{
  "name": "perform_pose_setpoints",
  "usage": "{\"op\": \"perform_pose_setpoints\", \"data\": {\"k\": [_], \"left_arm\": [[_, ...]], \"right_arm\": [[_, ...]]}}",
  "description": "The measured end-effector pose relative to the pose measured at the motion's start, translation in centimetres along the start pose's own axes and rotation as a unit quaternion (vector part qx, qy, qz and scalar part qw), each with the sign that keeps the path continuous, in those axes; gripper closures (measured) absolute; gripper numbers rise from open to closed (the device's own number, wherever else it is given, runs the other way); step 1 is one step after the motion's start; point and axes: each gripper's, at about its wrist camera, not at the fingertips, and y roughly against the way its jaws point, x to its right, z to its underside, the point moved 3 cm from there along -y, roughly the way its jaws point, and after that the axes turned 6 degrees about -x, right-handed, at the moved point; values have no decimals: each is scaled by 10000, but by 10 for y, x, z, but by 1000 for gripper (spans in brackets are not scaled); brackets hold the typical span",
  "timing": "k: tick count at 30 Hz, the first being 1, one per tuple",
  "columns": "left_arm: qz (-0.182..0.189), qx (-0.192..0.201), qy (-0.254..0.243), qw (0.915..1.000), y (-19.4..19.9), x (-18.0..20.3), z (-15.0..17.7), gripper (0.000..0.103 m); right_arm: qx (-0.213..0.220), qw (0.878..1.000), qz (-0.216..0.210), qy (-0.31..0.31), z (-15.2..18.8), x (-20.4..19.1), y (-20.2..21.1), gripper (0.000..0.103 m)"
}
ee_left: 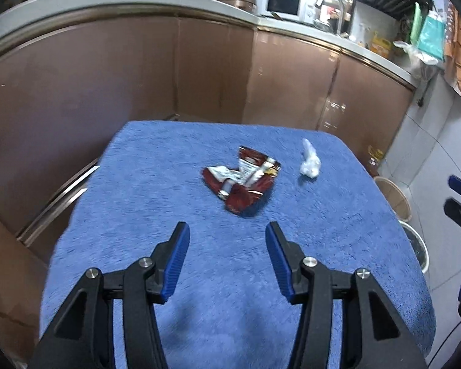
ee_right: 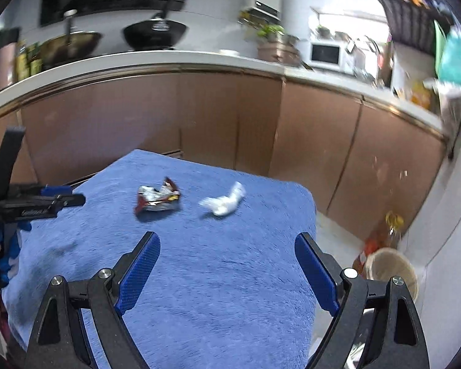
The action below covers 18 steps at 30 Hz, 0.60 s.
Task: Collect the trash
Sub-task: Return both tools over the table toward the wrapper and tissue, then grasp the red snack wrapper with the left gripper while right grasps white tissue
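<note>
A crumpled red and white snack wrapper (ee_left: 241,181) (ee_right: 158,199) lies on the blue towel (ee_left: 169,200) (ee_right: 230,276) that covers the table. To its right rests a crumpled white tissue (ee_left: 309,160) (ee_right: 224,202). My left gripper (ee_left: 227,233) hovers over the towel just short of the wrapper, open, nothing between its blue pads. My right gripper (ee_right: 227,243) stands wide open above the towel, short of the tissue, empty. The left gripper (ee_right: 58,200) also shows at the left edge of the right wrist view, and the right gripper's fingers (ee_left: 459,198) show at the right edge of the left wrist view.
Brown kitchen cabinets (ee_left: 199,70) (ee_right: 230,117) under a white counter run behind the table. A beige waste bin (ee_right: 393,272) (ee_left: 395,196) stands on the tiled floor right of the table, with a second white bin (ee_left: 416,246) nearer. Bottles (ee_right: 390,227) stand by the cabinets.
</note>
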Motion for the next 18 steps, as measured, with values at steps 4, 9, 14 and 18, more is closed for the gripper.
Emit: {"op": "perform_pose_setpoints", "data": {"k": [4,9,14,18], "left_arm": [[228,-81,-447,9987,-25,19,-10,54],[480,-62,-1136,9923,-51,47,-28,54],[323,-98,-1661,9855,-91,59,-49,54],[280,-367,-1645,9853,-128,51,-59,54]], "right_arm": [[-155,9992,-200,-308,-5,17,-23,14],[-380,9965,-461,-588,-13,27,-63,14],[-506,9957,-560,-531,-31,24,-102,15],[-626,9930,-792,-611,-47,22,-135,14]]}}
